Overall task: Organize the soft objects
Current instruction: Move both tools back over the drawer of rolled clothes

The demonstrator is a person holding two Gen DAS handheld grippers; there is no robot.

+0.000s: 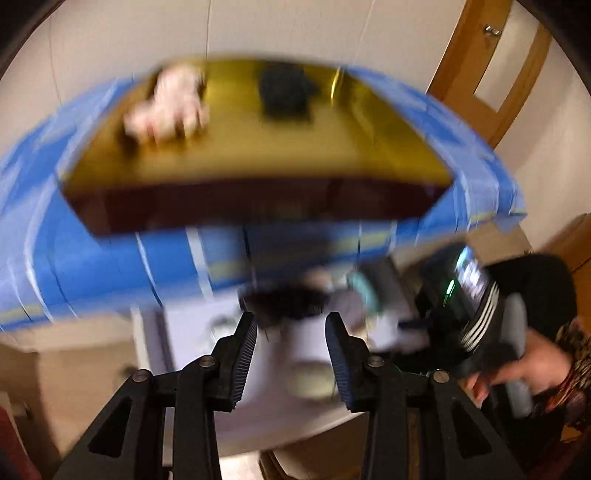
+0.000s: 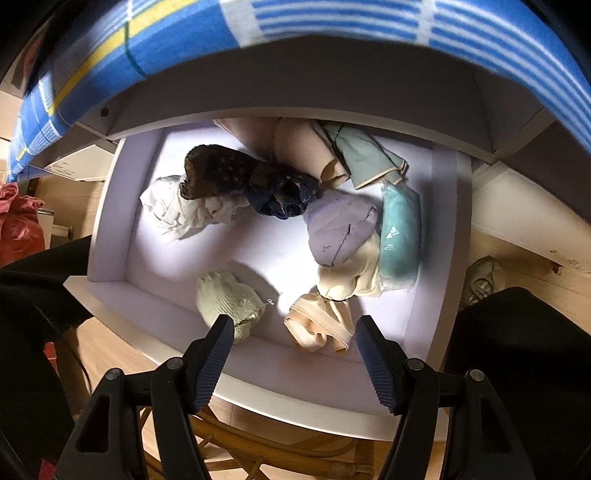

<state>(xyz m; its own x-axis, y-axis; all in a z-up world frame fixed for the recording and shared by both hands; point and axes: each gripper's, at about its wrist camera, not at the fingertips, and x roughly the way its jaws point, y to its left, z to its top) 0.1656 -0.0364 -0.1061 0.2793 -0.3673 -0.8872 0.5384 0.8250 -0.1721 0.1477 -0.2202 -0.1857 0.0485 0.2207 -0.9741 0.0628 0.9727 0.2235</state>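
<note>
1. The right gripper [image 2: 293,334] hangs over the near end of an open white drawer [image 2: 258,365], its ribbed dark-blue pads spread wide with nothing between them.
2. The left gripper [image 1: 291,345] also stands parted, more narrowly, and holds nothing; its view is badly blurred.
3. The soft things lie loose in the drawer: a pale green knitted bundle [image 2: 227,299] just beyond the right gripper's left pad, a peach folded piece [image 2: 319,325] by its right pad.
4. Further in sit a cream roll [image 2: 349,275], a lilac roll [image 2: 340,230] and a teal item in clear, glossy wrap [image 2: 400,236], all touching.
5. A dark lacy, dotted garment [image 2: 240,177] lies over a crumpled white cloth [image 2: 177,210]; pink and mint folded pieces [image 2: 365,158] tuck under the tabletop edge.
6. No writing is readable.
7. A blue cloth with white and yellow stripes [image 2: 332,18] overhangs the drawer.
8. On top, in the left view, stands a shiny gold tray [image 1: 258,147] with a white fluffy thing [image 1: 166,107] and a dark one [image 1: 284,92], both blurred.
9. A hand [image 1: 532,365] grips the other tool at the right.
</note>
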